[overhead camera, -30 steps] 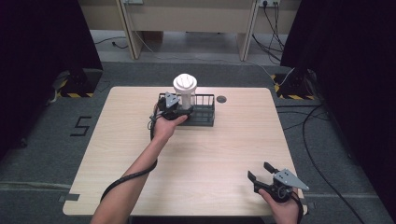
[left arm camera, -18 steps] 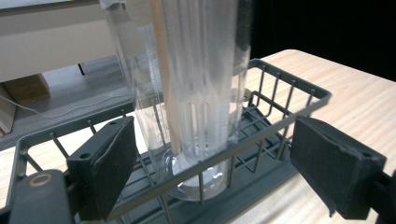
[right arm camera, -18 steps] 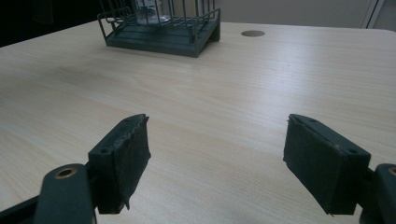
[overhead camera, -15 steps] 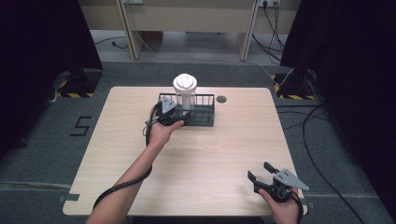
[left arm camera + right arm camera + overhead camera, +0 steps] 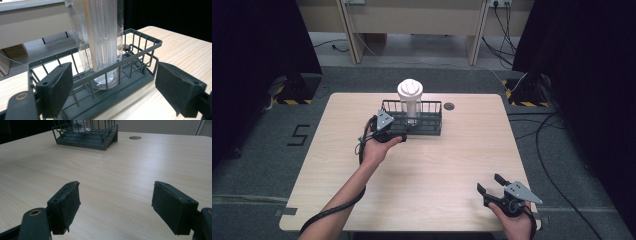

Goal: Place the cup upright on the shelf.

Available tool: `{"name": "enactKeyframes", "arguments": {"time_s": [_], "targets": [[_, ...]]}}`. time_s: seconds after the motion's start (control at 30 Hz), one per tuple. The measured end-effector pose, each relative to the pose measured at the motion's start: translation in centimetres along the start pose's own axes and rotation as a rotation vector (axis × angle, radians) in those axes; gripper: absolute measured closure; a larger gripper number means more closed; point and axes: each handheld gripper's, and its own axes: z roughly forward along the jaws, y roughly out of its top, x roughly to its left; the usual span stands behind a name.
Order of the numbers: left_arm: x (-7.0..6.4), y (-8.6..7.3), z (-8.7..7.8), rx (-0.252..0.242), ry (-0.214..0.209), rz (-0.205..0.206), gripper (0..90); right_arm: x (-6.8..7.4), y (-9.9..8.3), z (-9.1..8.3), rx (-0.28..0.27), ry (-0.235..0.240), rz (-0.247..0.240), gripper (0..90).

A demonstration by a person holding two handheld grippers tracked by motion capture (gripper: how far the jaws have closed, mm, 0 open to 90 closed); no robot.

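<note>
Even overhead light brightens the table (image 5: 427,175) with a pale sheen, surroundings fall dark, and close jaw pads blur softly.

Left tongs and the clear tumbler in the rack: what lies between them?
The wire rack's near wall. In the left gripper view, the open left tongs face the clear tumbler through its bars; nothing else intervenes.

light wood table (image 5: 422,170) carries a dark wire basket (image 5: 428,125).
</note>
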Motion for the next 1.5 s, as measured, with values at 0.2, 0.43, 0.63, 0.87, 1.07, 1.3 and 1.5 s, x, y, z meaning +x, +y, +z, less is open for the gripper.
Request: {"name": "enactKeyframes", "arguments": {"time_s": [0.2,0.43,0.63,0.87,1.07,1.3,1.5], "targets": [[-0.1,-0.3,-1.1,-0.003,-0.007,0.007,14.4,0.0,0.0,0.0,0.000,0.000,0.000,23.0],[-0.1,-0.9,-2.3,-0.007,-0.014,0.010,14.4,0.0,0.0,0.0,-0.001,-0.001,0.001,23.0],[0.0,-1.5,-3.2,-0.005,-0.018,0.008,14.4,0.0,0.0,0.0,-0.001,0.000,0.000,23.0],[0.2,-2.2,-4.2,-0.004,-0.014,0.004,14.4,0.0,0.0,0.0,0.000,-0.001,-0.003,23.0],[0.3,-2.7,-5.0,-0.003,-0.018,0.000,14.4,0.1,0.0,0.0,-0.001,-0.001,-0.004,23.0],[0.4,-3.4,-5.9,-0.007,-0.014,-0.011,14.4,0.1,0.0,0.0,-0.001,-0.002,-0.004,23.0],[0.5,-4.0,-6.6,-0.002,-0.010,-0.014,14.4,0.1,0.0,0.0,0.002,-0.003,-0.004,23.0]]}}
